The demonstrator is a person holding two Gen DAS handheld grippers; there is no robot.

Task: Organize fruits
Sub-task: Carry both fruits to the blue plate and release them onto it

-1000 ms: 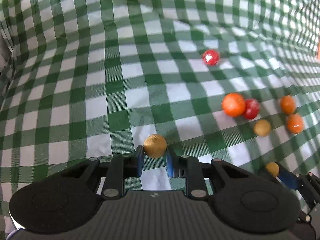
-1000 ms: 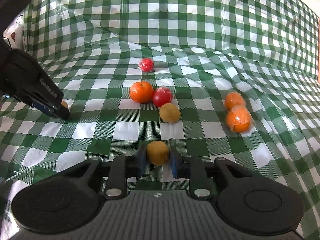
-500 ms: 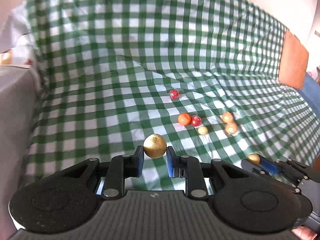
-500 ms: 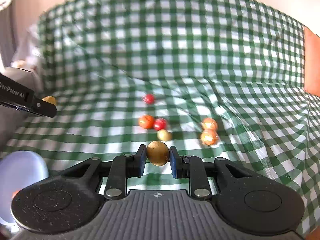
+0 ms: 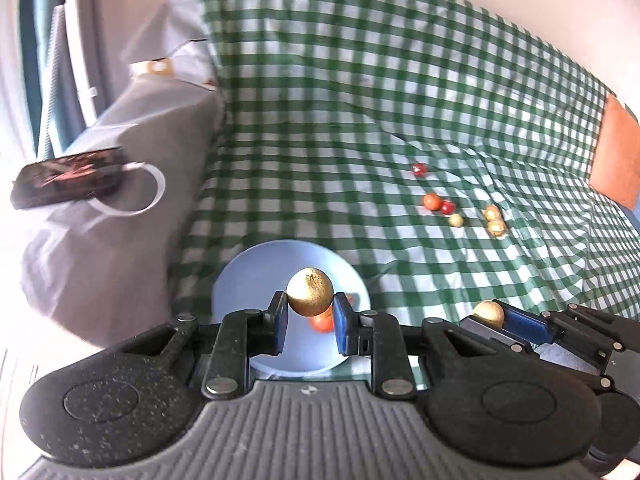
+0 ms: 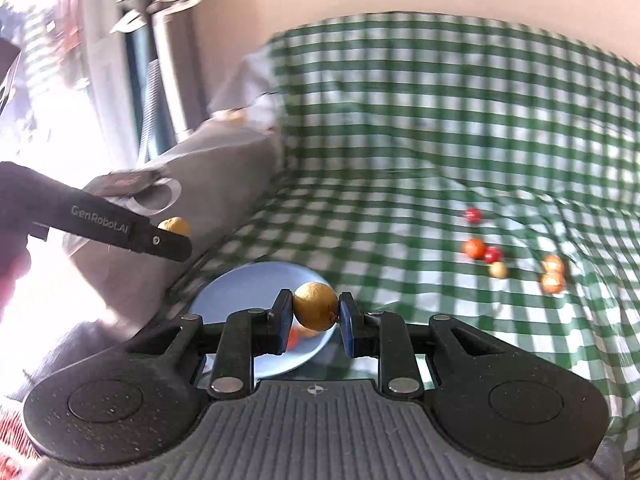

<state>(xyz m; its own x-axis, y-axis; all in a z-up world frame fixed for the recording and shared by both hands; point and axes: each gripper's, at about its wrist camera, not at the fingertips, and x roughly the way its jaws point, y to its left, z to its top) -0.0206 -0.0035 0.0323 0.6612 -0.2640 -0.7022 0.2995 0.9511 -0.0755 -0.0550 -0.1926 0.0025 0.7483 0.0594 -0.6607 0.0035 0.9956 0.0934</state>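
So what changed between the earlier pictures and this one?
Both hand-held grippers lifted away from the fruit cluster and swung over to the light blue plate, which has come into view. The left hand-held gripper still clamps its golden-brown fruit; the right hand-held gripper still clamps its own golden-brown fruit. Nothing was released. The loose fruit on the checked cloth stayed put.

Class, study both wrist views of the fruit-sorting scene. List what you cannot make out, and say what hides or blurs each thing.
- Orange-red fruit on the blue plate: left wrist view, mostly hidden by the held brown fruit and the left hand-held gripper; kind and count unclear.
- Loose fruits on the checked cloth: right wrist view, motion-blurred and small.
- Dark object on the grey cover: left wrist view, blurred.
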